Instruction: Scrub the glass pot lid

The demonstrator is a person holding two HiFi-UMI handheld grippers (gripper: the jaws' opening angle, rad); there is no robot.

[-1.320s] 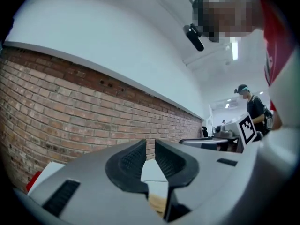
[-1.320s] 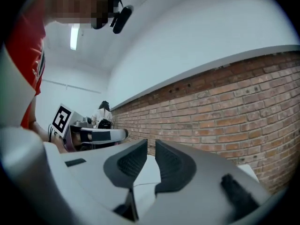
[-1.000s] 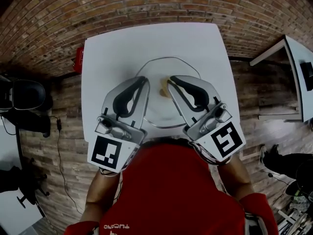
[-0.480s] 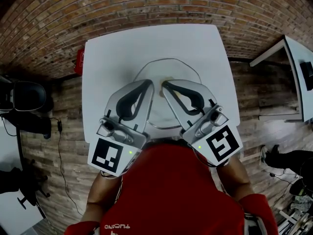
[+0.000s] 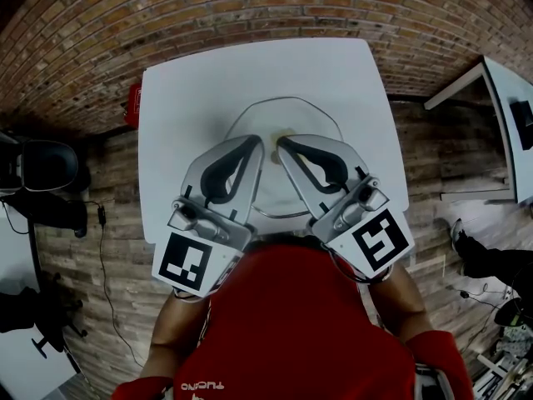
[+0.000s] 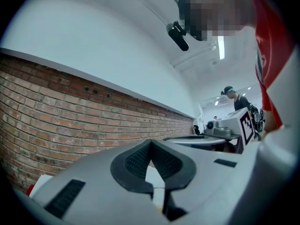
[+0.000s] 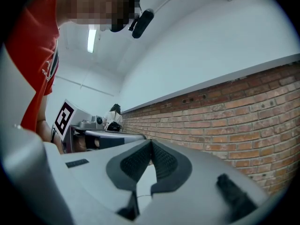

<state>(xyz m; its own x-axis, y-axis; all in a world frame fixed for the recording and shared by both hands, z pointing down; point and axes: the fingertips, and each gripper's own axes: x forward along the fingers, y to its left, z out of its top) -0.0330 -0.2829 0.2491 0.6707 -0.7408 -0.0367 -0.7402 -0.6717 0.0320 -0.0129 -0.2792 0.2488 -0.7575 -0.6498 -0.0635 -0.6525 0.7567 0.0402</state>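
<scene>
The glass pot lid (image 5: pixel 296 113) lies flat in the middle of the white table (image 5: pixel 187 98). Both grippers hover over its near half, tips close together. My left gripper (image 5: pixel 256 141) is shut, and in the left gripper view its jaws (image 6: pixel 150 142) meet with nothing between them. My right gripper (image 5: pixel 281 142) is shut too, and its pads (image 7: pixel 151 142) hold nothing. A small beige thing (image 5: pixel 284 131) on the lid peeks out just past the right gripper's tip; most of it is hidden.
A red object (image 5: pixel 133 102) sits at the table's left edge. A black chair (image 5: pixel 50 165) stands to the left on the brick floor, and another white table (image 5: pixel 500 123) to the right. The brick wall (image 6: pixel 70 121) fills both gripper views.
Both grippers' jaws have closed fully. The right gripper has shifted left and now covers most of the beige thing, which showed between the tips a second ago.
</scene>
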